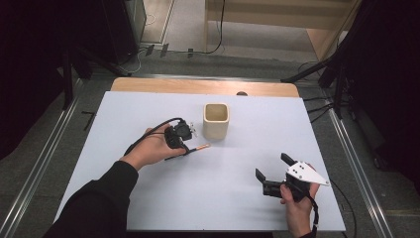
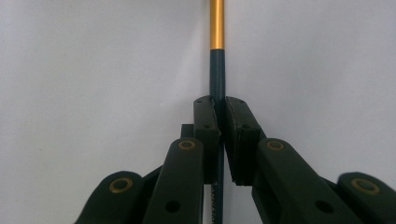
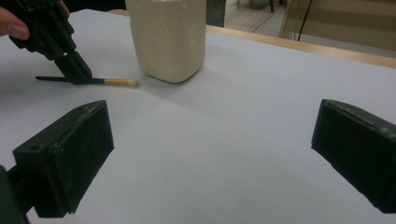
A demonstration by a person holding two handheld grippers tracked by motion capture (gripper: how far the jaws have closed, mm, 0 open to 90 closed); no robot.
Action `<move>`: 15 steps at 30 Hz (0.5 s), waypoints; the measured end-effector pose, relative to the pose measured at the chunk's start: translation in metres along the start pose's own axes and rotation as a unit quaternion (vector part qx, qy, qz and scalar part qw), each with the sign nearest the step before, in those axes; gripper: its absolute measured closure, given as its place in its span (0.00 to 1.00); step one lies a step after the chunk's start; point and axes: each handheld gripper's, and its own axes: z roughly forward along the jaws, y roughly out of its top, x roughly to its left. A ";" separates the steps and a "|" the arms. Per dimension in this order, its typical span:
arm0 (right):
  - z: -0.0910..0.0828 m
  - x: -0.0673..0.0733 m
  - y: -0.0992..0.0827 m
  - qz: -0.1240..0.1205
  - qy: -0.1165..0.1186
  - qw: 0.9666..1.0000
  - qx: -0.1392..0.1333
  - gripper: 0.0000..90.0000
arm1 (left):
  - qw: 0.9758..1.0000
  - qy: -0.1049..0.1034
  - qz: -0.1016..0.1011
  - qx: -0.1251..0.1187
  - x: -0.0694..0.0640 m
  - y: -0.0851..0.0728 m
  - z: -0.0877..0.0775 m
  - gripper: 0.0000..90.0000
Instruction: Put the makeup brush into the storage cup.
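- The left tool (image 1: 186, 147) is clamped on a dark pencil (image 2: 217, 74) with a gold end, which lies on the white counter (image 1: 148, 109).
- A cream square cup (image 1: 216, 120) stands upright near the pencil's tip.
- The right tool (image 1: 272, 169) hovers with jaws wide apart, holding nothing.
- Print on the pencil is too blurred to read.

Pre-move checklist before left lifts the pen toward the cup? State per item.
1. Left gripper shut on pen: ok, jaws clamp the dark shaft.
2. Pen off the table: not ok, it lies flat on it.
3. Cup upright, mouth open: ok.
4. Cup contents: cannot tell beyond what the high view shows of its inside.
5. Right gripper out of the way: ok, open, held near the table's near right corner.
6. Path from pen to cup free: ok, bare table between.
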 end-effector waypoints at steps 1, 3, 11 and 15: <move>0.000 0.000 0.000 0.001 0.000 1.000 0.001 0.00 | 1.000 -0.002 -0.002 -0.009 0.000 -0.002 -0.001 0.94; 0.001 -0.001 0.000 0.003 0.003 1.000 0.002 0.00 | 0.999 -0.008 -0.012 -0.031 -0.001 -0.007 -0.003 0.94; 0.003 0.001 0.000 0.000 0.004 1.000 0.006 0.00 | 0.994 -0.010 -0.027 -0.102 -0.010 -0.026 -0.022 0.94; 0.004 0.003 0.000 0.000 0.005 1.000 0.007 0.00 | 0.989 -0.003 -0.031 -0.143 -0.014 -0.035 -0.032 0.94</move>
